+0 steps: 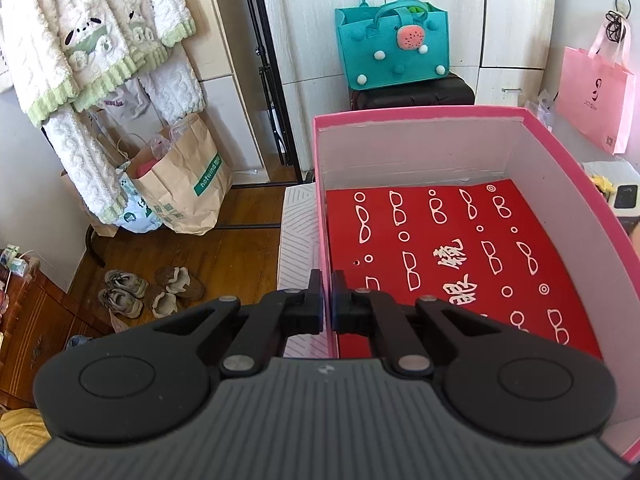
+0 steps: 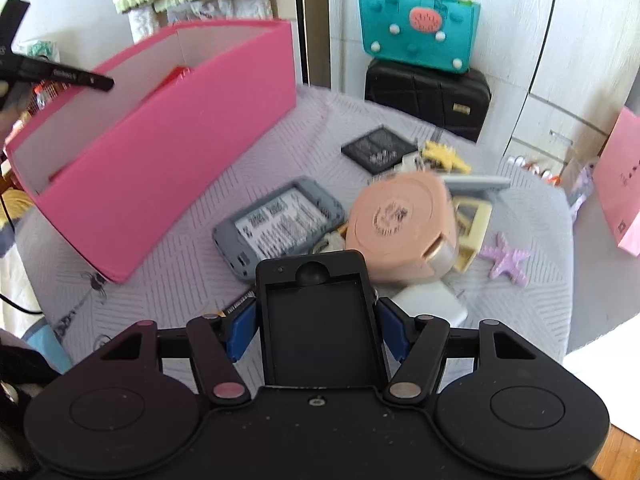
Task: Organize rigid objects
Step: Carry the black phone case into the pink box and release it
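My left gripper (image 1: 327, 300) is shut on the left wall of the pink box (image 1: 323, 216). The box is white inside with a red sheet printed with glasses (image 1: 460, 256) on its floor. In the right wrist view the pink box (image 2: 168, 160) stands tilted at the left of the table. My right gripper (image 2: 316, 320) is shut on a black phone case (image 2: 320, 320), held above the table in front of the pile. The pile holds a grey device (image 2: 280, 220), a round peach case (image 2: 400, 224), a black battery (image 2: 378, 150) and a purple starfish (image 2: 506, 260).
A grey patterned tablecloth (image 2: 192, 272) covers the table. A white charger (image 2: 432, 300), yellow clips (image 2: 472, 224) and a yellow toy (image 2: 444, 156) lie in the pile. A teal bag (image 2: 420, 28) sits on a black suitcase (image 2: 428, 96) behind. A pink paper bag (image 2: 620, 192) stands at the right. Shoes (image 1: 152, 292) lie on the floor at the left.
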A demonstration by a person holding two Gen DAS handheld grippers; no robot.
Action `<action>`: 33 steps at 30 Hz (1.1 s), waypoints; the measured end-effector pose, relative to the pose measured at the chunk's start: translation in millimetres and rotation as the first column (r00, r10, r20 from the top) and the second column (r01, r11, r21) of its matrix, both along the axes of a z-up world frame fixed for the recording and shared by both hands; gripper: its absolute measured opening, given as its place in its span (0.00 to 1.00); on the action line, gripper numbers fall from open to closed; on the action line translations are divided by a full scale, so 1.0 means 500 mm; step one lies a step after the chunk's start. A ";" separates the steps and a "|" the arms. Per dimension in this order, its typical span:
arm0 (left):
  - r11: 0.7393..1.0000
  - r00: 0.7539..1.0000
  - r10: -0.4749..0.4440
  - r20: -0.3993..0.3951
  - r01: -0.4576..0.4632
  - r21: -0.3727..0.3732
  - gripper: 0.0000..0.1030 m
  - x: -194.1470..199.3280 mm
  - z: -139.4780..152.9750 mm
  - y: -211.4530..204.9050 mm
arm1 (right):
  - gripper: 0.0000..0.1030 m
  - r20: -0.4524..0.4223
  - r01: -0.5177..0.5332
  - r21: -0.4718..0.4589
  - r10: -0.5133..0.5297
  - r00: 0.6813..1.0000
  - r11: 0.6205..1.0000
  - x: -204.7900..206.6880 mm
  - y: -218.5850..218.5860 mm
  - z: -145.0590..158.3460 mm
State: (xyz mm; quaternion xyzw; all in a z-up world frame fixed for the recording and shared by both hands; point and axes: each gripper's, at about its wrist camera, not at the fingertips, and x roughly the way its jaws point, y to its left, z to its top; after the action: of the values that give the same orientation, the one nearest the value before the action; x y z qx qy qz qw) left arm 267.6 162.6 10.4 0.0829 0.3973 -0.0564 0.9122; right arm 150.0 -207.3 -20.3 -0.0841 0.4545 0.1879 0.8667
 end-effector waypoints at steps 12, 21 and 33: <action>0.999 0.999 0.021 0.042 -0.019 -0.026 0.03 -0.018 0.014 -0.011 | 0.67 0.188 -0.223 0.077 0.206 0.960 0.972 0.070 0.049 0.185; 0.999 0.997 0.048 0.059 -0.047 -0.014 0.02 -0.005 0.006 -0.030 | 0.67 0.187 -0.516 0.017 0.504 0.843 0.857 0.215 0.268 0.233; 0.992 0.995 0.087 0.039 -0.082 -0.096 0.03 -0.007 -0.007 -0.008 | 0.67 -0.053 -0.600 -0.093 0.598 0.800 0.795 0.388 0.476 0.097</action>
State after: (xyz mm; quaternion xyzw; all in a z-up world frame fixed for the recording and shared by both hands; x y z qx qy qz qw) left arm 264.2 158.4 6.9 0.0240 0.3774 -0.0346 0.9251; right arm 344.1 30.6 28.3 -0.2670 0.4227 0.4288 0.7524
